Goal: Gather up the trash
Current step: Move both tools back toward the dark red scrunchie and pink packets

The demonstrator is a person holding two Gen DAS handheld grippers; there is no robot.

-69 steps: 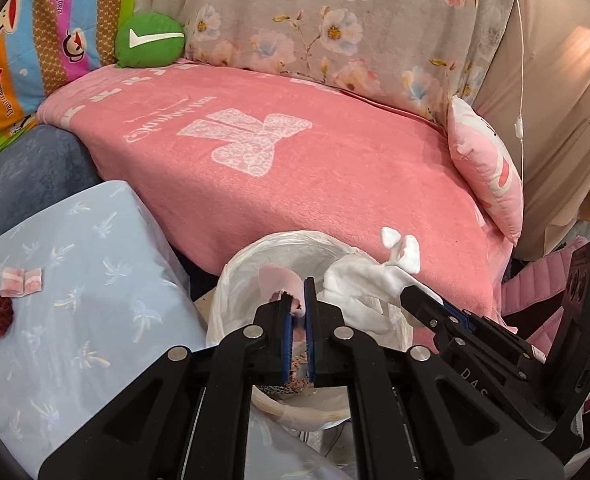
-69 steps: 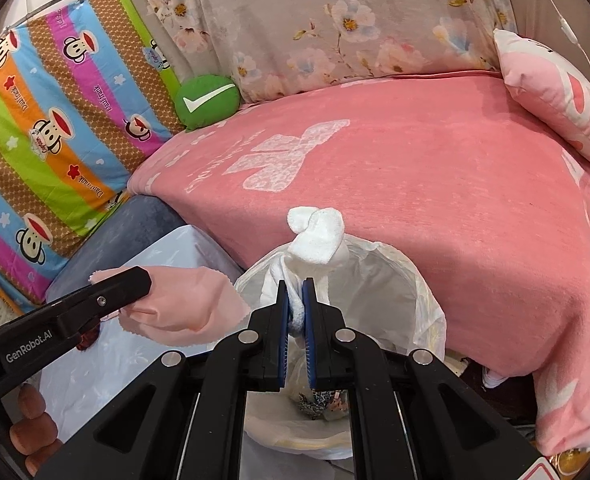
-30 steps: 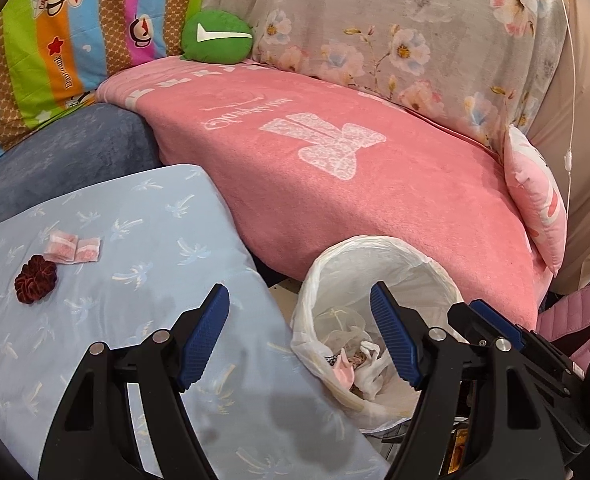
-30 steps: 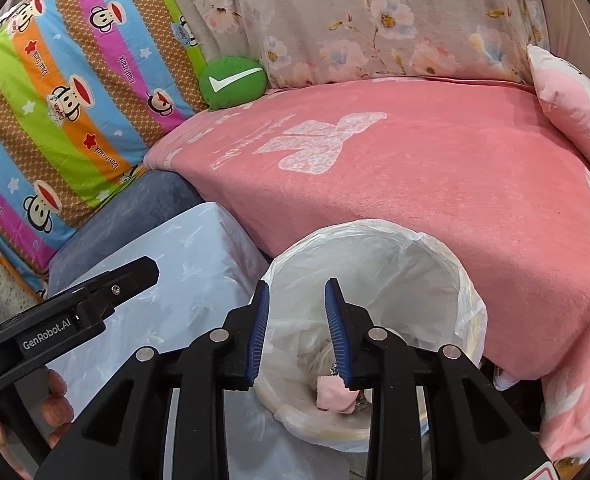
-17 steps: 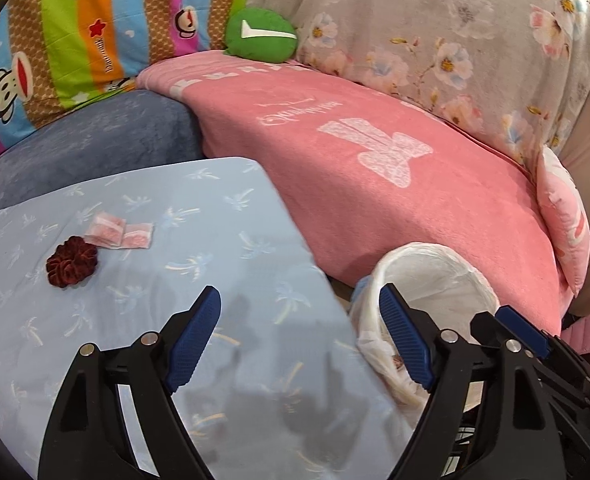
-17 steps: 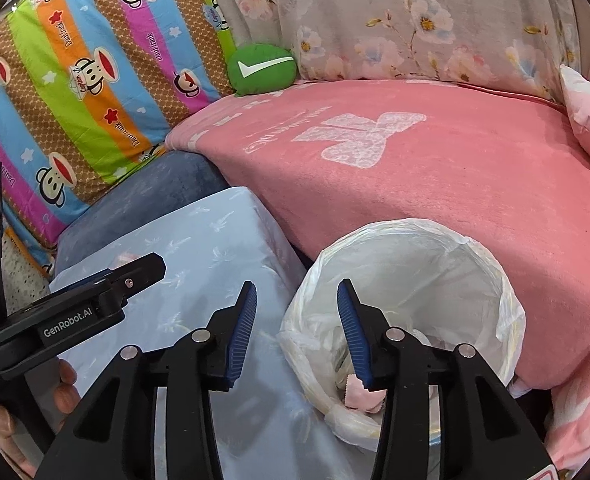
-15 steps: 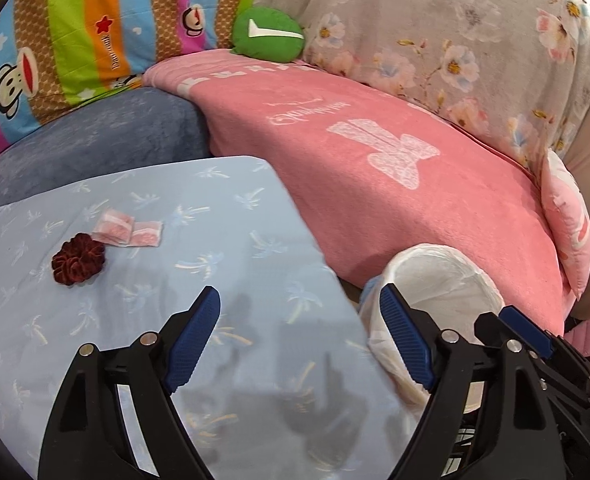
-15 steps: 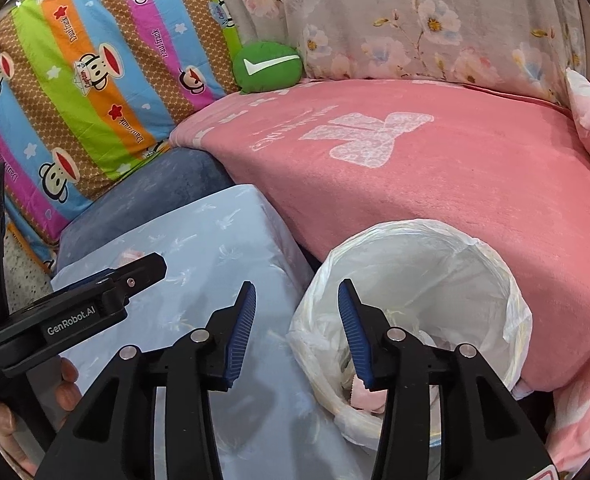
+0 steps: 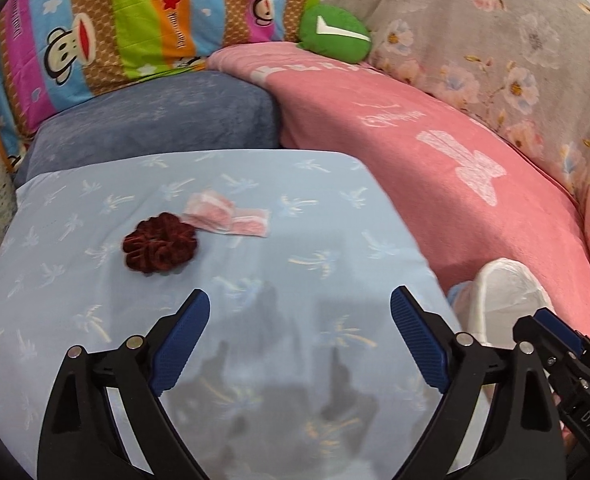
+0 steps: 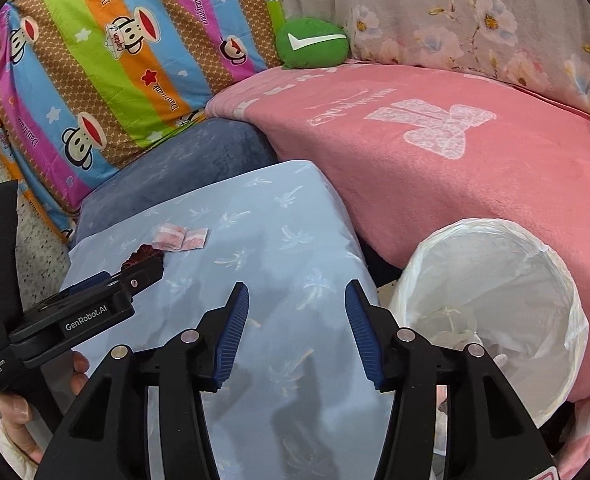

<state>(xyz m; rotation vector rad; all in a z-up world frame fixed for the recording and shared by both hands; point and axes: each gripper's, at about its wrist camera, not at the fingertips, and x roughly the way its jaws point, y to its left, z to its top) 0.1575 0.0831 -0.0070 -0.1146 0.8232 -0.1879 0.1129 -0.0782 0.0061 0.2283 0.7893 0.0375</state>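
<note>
- Left gripper [image 9: 299, 340] opening wide, nothing between fingers; right gripper [image 10: 297, 330] opening too, empty.
- Pink wrapper [image 9: 229, 218] flat on blue table [image 9: 335, 216], touching scrunchie [image 9: 159, 242]; bin [image 10: 491, 312] right.
- Looks light, thin, crinkly: best pinched at raised folded edge.

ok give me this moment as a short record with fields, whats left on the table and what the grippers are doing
surface: light blue tablecloth
left on it: pink wrappers; dark red scrunchie touching them
bin: white-lined trash bin, beside the table
left gripper: jaws opening, nothing between them
right gripper: jaws opening, nothing between them
next, likely: pick up the wrappers
</note>
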